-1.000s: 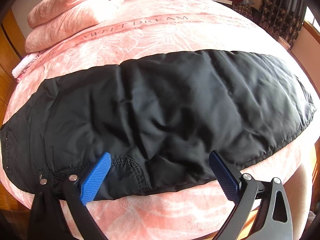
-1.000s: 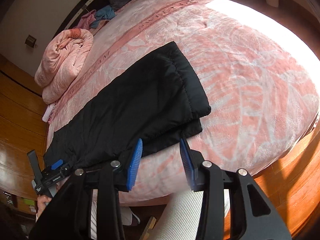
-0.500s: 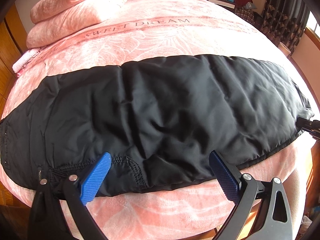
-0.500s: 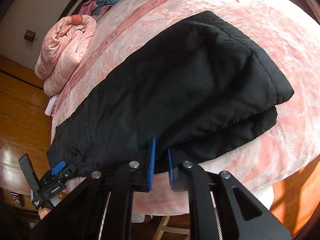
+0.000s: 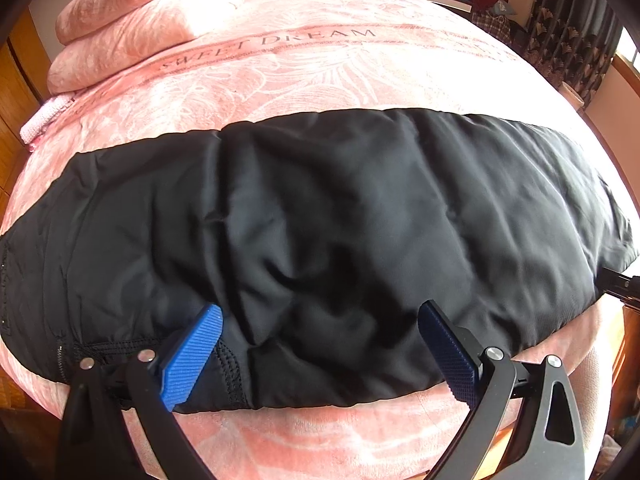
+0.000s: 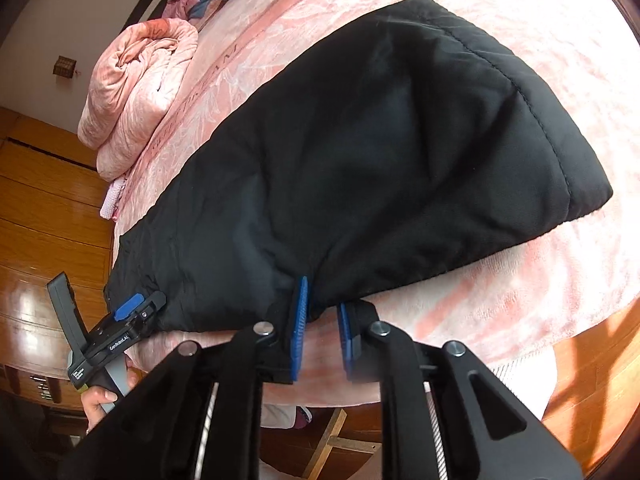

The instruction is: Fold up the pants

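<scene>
Black padded pants (image 5: 340, 240) flat on pink plush bedspread (image 5: 320, 80); left gripper (image 5: 320, 356) wide open, empty, at their 6 o'clock edge; right gripper (image 6: 322, 328) opening, pants hem between its pads.

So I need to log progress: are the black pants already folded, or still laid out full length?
Partly folded: the black pants lie full length on the pink bedspread, one leg atop the other, two layers at the cuff. No crosswise fold yet.

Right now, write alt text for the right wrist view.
Black pants lie lengthwise on a pink bedspread, the right claw opening at their near edge with no cloth pinched. The left claw sits at the waist end, a rolled pink blanket beyond.
</scene>
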Available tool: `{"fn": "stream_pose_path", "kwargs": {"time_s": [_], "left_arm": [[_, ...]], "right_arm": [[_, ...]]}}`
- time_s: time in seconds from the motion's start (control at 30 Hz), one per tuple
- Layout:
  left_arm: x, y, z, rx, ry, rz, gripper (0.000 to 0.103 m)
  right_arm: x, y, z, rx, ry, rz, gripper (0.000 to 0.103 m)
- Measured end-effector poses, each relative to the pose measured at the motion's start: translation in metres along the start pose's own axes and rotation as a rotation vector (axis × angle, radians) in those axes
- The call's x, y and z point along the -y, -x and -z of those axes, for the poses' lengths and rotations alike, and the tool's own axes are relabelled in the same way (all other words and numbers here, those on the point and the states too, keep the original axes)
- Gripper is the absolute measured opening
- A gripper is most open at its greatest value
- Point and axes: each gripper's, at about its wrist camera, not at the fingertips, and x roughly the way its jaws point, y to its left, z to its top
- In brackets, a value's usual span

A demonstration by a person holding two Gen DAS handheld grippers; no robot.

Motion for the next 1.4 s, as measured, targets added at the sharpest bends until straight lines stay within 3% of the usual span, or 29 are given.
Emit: {"fn": "stream_pose_path", "kwargs": {"time_s": [0.07, 0.1, 0.4, 0.53, 0.6, 0.67, 0.83, 0.97, 1.03, 1.13, 1.23, 1.4], "left_arm": [[0.000, 0.001, 0.000, 0.005, 0.005, 0.007, 0.099], [0.000, 0.002, 0.000, 0.009, 0.006, 0.008, 0.099], [-0.005, -0.002, 0.005, -0.017, 0.030, -0.051, 0.099], [-0.020, -0.006, 0.013, -0.042, 0.082, -0.082, 0.100], [-0.031, -0.005, 0.018, -0.044, 0.117, -0.099, 0.100], [-0.043, -0.006, 0.021, -0.047, 0.143, -0.112, 0.100], [-0.055, -0.015, 0.023, -0.061, 0.152, -0.107, 0.100], [-0.054, -0.018, 0.025, -0.051, 0.147, -0.110, 0.100], [-0.054, -0.016, 0.025, -0.052, 0.142, -0.103, 0.099], [-0.060, 0.000, 0.027, -0.023, 0.132, -0.103, 0.097], [-0.073, 0.017, 0.027, 0.006, 0.152, -0.112, 0.097], [-0.116, 0.036, 0.030, 0.041, 0.239, -0.122, 0.097]], "right_arm": [[0.001, 0.014, 0.003, 0.020, 0.016, 0.032, 0.050], [0.004, 0.019, 0.004, 0.029, 0.012, 0.057, 0.051], [0.043, 0.023, -0.007, 0.095, -0.105, 0.104, 0.051], [0.045, 0.013, -0.020, 0.114, -0.114, 0.119, 0.036], [0.047, 0.013, -0.023, 0.131, -0.136, 0.092, 0.019], [0.046, 0.022, -0.027, 0.166, -0.119, 0.058, 0.011], [0.018, 0.051, -0.029, 0.243, -0.032, 0.039, 0.009], [0.010, 0.038, -0.027, 0.196, 0.001, 0.166, 0.009], [0.011, 0.034, -0.025, 0.194, -0.022, 0.177, 0.009], [-0.017, 0.047, -0.026, 0.249, 0.046, 0.198, 0.009], [-0.069, 0.062, -0.027, 0.311, 0.196, 0.230, 0.009], [-0.170, 0.057, -0.020, 0.348, 0.433, 0.155, 0.009]]}}
